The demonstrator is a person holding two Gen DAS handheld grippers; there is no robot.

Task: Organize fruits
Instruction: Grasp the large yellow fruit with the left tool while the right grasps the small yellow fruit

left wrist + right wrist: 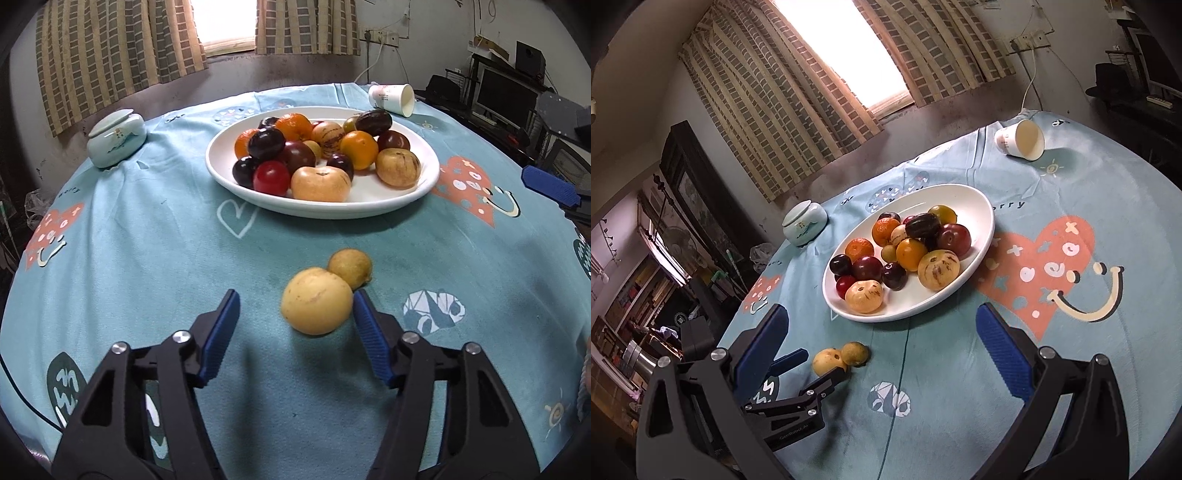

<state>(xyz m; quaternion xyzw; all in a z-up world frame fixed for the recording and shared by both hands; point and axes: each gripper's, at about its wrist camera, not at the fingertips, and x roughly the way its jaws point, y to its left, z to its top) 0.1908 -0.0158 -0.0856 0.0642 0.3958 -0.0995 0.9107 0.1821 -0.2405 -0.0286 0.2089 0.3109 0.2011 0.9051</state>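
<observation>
Right wrist view: left claw (812, 363) partly hides yellow fruit (827, 362); contact unclear.

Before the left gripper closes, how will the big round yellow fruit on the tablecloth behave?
The big round yellow fruit will probably roll, being round. Its smooth skin may slip between the pads. Pushed, it would likely nudge the touching smaller yellow fruit.

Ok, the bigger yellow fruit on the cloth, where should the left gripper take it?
Across its widest middle, from the near side. The bigger yellow fruit is round and touches the smaller yellow fruit behind it, so the left gripper fingers belong on its free flanks.
</observation>
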